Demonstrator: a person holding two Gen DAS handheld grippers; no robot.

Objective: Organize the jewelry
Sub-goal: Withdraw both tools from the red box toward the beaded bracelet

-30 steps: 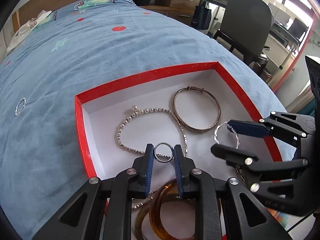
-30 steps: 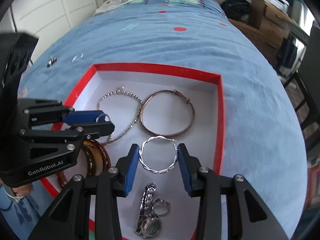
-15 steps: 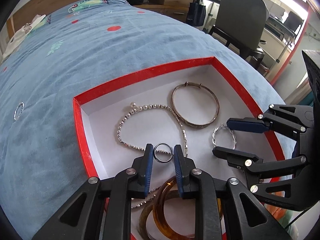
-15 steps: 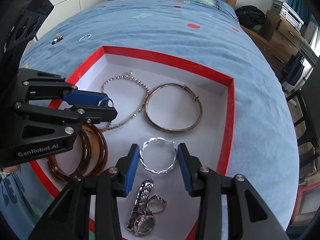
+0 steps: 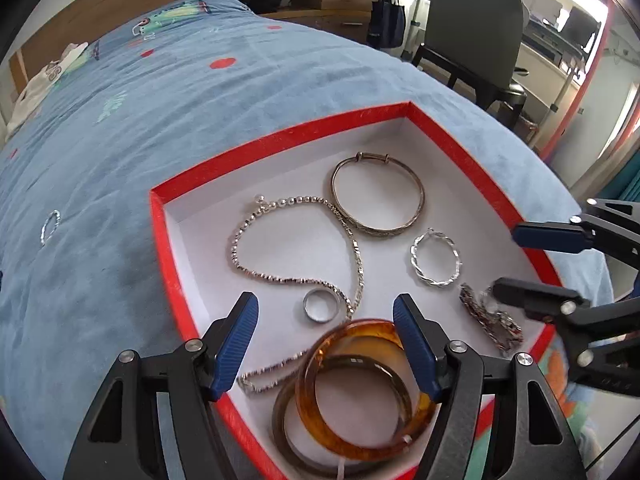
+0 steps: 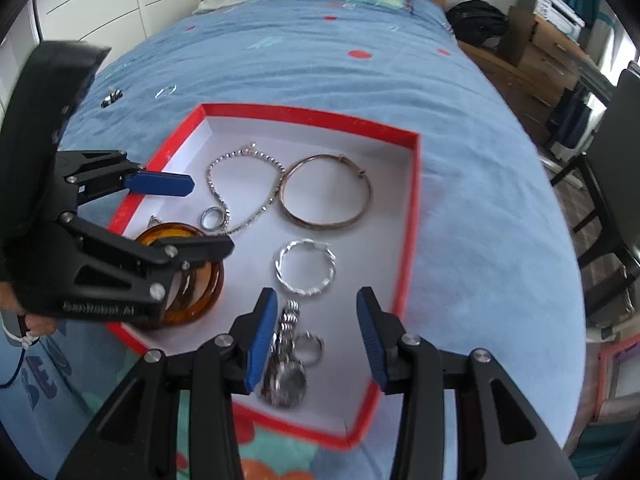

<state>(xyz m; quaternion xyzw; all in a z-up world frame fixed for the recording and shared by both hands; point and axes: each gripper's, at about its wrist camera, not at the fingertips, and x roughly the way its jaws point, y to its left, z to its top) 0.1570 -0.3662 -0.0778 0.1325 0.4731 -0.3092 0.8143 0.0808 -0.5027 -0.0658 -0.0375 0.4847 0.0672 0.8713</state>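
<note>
Now the left gripper (image 5: pixel 326 320) has just opened, its jaws wide around the silver ring (image 5: pixel 318 306) lying in the red box (image 5: pixel 168 248) (on the bed); the right gripper (image 6: pixel 316 332) hangs open, empty, over the watch (image 6: pixel 285 376).

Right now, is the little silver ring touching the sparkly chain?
Touching. In the left wrist view, the silver ring lies against the sparkly chain, whose beads run right along its rim with no gap.

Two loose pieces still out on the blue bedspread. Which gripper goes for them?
Left, probably. The left gripper is open and empty at the red box side facing the loose silver hoop and dark clip; the right gripper sits farther.
</note>
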